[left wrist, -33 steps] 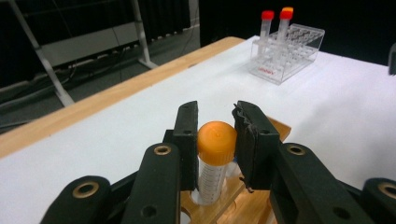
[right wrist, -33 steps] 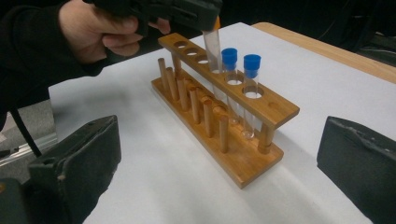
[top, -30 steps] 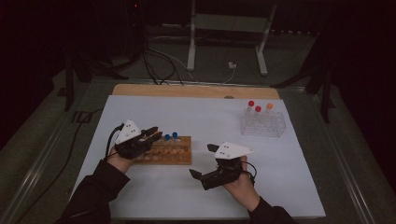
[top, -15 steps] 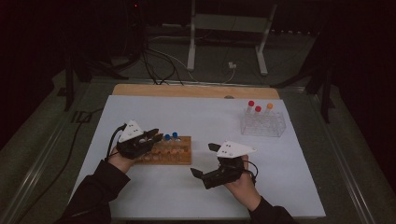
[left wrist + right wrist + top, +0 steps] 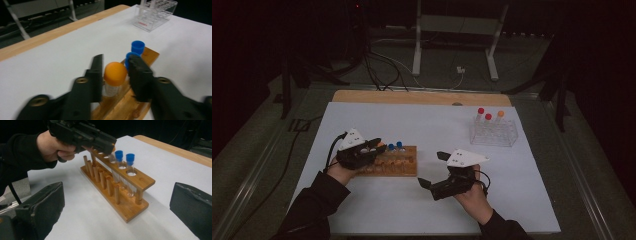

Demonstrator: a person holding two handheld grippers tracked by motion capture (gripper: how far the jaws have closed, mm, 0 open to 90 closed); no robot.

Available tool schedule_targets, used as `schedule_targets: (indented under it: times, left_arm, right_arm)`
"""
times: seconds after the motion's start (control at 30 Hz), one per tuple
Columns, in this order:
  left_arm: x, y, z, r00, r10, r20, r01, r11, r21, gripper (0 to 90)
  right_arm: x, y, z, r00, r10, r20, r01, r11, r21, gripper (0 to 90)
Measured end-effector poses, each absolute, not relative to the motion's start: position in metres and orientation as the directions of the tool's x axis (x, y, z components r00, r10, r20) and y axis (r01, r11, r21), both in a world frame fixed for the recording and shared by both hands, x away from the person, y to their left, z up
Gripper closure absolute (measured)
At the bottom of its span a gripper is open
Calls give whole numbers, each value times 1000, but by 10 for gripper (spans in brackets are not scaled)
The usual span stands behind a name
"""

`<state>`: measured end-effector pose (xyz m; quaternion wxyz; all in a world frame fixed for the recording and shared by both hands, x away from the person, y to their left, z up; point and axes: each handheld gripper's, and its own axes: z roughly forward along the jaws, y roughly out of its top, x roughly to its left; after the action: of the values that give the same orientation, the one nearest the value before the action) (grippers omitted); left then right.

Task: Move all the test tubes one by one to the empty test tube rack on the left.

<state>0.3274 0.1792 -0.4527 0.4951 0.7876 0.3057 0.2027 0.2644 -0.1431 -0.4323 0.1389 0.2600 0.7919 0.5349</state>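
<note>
- At the wooden rack [image 5: 394, 161], the left gripper [image 5: 115, 72] has just been opening its jaws; they now stand a little apart either side of the orange-capped tube [image 5: 115, 78], seated in a rack hole beside two blue-capped tubes [image 5: 138, 46].
- Judged best: widen further, then lift straight up so neither pad drags the cap.
- Its long axis stands upright, cap up.
- Nearer the person, the right gripper [image 5: 430, 170] hovers wide open and empty.

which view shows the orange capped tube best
The left gripper view: the orange capped tube stands close up in the wooden rack between the left gripper jaws. In the high view it is a tiny orange speck. In the right gripper view the left gripper hides it.
</note>
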Motion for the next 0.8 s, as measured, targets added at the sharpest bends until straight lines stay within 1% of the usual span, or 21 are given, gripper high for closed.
schedule_targets:
  times: [0.1,0.13,0.17,0.27,0.3,0.37,0.47,0.53,0.57,0.63,0.67,0.8]
  left_arm:
    - [325,182,-447,733,680,-1,277,-297,914,514]
    - [324,184,-445,741,671,-3,268,-292,918,510]
    - [322,185,-443,742,671,3,258,-289,922,481]
    - [315,189,-437,753,658,10,233,-282,931,346]
    - [313,189,-434,755,655,15,225,-281,933,271]
    - [308,189,-430,755,655,24,212,-279,937,173]
    - [301,190,-424,765,644,27,188,-263,946,90]
    - [296,189,-422,775,631,27,180,-263,948,47]
    - [295,188,-422,790,612,17,186,-266,946,45]
    - [292,186,-422,794,608,13,198,-279,940,24]
    - [291,186,-422,803,596,11,199,-285,938,24]
    - [288,186,-423,796,605,25,188,-286,939,19]
  right_arm:
    - [266,-147,-429,-820,569,54,258,284,924,0]
    - [266,-149,-428,-818,573,52,256,282,925,0]
    - [267,-151,-426,-813,580,47,251,277,927,0]
    - [272,-161,-419,-793,609,37,239,255,937,0]
    - [275,-166,-416,-785,619,36,238,246,940,0]
    - [281,-176,-411,-763,645,34,232,224,947,0]
    - [292,-193,-405,-731,682,34,228,197,953,0]
    - [300,-205,-403,-709,704,33,232,189,954,0]
    - [304,-212,-402,-695,719,28,233,189,954,0]
    - [312,-224,-401,-666,746,17,240,192,951,0]
    - [316,-230,-401,-642,766,18,252,189,949,0]
    - [334,-258,-403,-560,829,-12,253,184,950,0]
